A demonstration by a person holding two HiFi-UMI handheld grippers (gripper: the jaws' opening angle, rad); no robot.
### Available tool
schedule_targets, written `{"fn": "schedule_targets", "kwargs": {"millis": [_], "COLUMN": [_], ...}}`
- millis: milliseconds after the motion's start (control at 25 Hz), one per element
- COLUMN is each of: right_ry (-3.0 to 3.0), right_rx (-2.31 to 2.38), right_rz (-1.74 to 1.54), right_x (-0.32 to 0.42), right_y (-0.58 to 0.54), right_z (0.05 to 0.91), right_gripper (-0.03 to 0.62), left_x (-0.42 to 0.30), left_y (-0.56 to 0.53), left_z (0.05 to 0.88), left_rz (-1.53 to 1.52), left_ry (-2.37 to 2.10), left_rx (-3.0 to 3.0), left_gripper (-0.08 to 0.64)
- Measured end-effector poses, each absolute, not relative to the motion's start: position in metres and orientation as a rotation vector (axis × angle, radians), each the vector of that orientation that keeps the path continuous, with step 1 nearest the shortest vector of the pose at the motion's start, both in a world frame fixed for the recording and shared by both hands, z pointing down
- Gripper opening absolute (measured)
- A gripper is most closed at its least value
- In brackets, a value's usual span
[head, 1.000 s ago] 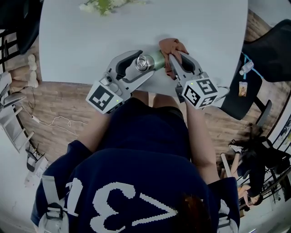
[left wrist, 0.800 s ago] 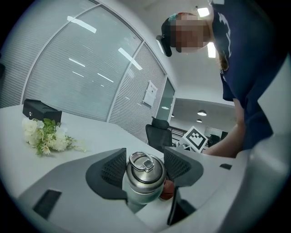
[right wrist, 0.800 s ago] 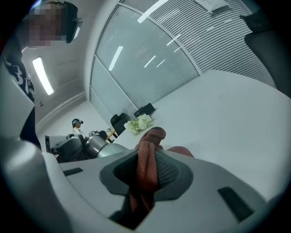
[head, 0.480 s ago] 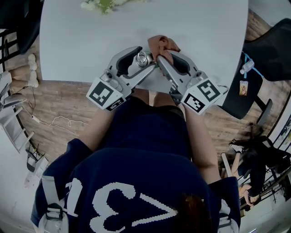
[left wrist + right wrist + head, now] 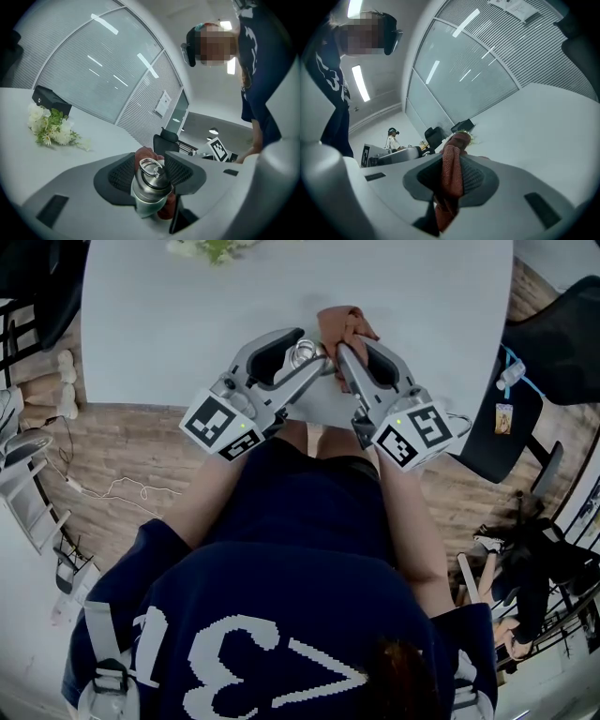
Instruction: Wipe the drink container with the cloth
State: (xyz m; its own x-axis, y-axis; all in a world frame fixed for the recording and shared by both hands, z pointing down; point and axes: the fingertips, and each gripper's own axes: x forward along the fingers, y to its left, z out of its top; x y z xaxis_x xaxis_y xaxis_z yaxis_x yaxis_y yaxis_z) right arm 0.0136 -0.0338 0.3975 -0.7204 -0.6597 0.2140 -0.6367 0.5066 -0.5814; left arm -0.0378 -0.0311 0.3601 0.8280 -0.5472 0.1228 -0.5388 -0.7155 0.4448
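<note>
A metal drink container (image 5: 302,354) with a ring-topped cap (image 5: 151,169) sits between the pads of my left gripper (image 5: 314,360), held above the white table (image 5: 169,324). These jaws have just been closing, and both pads press on the container's sides. My right gripper (image 5: 341,341) is shut on a rust-brown cloth (image 5: 343,322), which bunches out past its fingertips. The cloth (image 5: 143,153) lies right against the container's far side. In the right gripper view the cloth (image 5: 451,172) is pinched between the pads and hangs down behind them.
A bunch of white flowers (image 5: 212,249) lies at the table's far edge, with a black box (image 5: 49,99) beyond it. A dark office chair (image 5: 561,329) stands to the right of the table. Cables lie on the wooden floor at the left.
The left gripper has rolled, and the container has turned from lying sideways to pointing its cap up. The right gripper has risen and carried the cloth from the container's right end to just beyond its cap.
</note>
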Motion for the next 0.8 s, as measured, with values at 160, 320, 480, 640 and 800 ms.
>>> {"fn": "schedule_targets", "kwargs": {"millis": [160,320,480,640,800], "right_ry": [2.657,2.63,2.577,2.582,2.611], "right_rx": [-1.195,-1.285,-1.424,-1.343,-1.199], "right_rz": [-1.018,-1.043,-1.185,-1.126,-1.026], "right_x": [0.018,0.027,0.046,0.037,0.018], "right_y": [-0.037,-0.038,-0.032,-0.032,-0.03], "right_z": [0.401,0.415,0.452,0.433,0.394], "right_gripper": [0.081,0.081,0.081,0.081,0.081], "left_x": [-0.038,-0.042,-0.049,-0.048,-0.05], "left_y": [-0.034,-0.036,-0.041,-0.044,-0.051], "left_z": [0.362,0.363,0.364,0.364,0.367], "left_rz": [-0.05,-0.066,-0.104,-0.115,-0.125], "left_ry": [-0.801,-0.832,-0.858,-0.878,-0.91], "left_rx": [2.495,2.463,2.409,2.388,2.349], "left_gripper": [0.19,0.189,0.189,0.189,0.187]}}
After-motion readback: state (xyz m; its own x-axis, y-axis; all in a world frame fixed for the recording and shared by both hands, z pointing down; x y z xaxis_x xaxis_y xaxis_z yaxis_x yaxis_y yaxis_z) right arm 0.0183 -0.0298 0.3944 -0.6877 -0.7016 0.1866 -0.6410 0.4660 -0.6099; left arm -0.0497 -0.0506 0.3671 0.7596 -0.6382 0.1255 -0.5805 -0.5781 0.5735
